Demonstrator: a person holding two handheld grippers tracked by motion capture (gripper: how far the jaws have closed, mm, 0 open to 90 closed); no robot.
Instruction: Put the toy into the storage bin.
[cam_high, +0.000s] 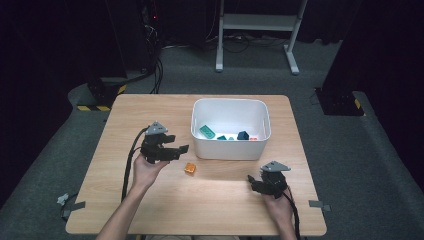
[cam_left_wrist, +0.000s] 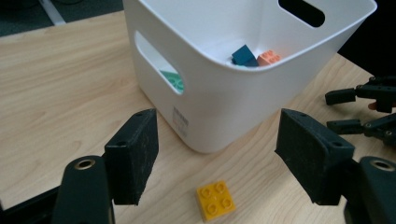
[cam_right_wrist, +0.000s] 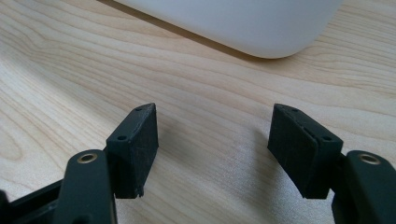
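A small yellow-orange brick (cam_high: 190, 168) lies on the wooden table (cam_high: 150, 210) just in front of the white bin (cam_high: 230, 150). My left gripper (cam_high: 183, 151) hovers to its left with jaws open and nothing between them; in the left gripper view the brick (cam_left_wrist: 215, 200) lies on the table below and between the jaws. The bin (cam_left_wrist: 243, 107) holds teal, dark blue and orange bricks (cam_high: 229, 135). Near the bin's right front corner, low over bare wood, my right gripper (cam_high: 251, 181) stands open and empty.
The bin's near wall (cam_right_wrist: 243, 23) stands close ahead of my right gripper. Black cables trail off both grippers toward the table's front edge. A white metal stand (cam_high: 257, 22) is on the floor beyond the table.
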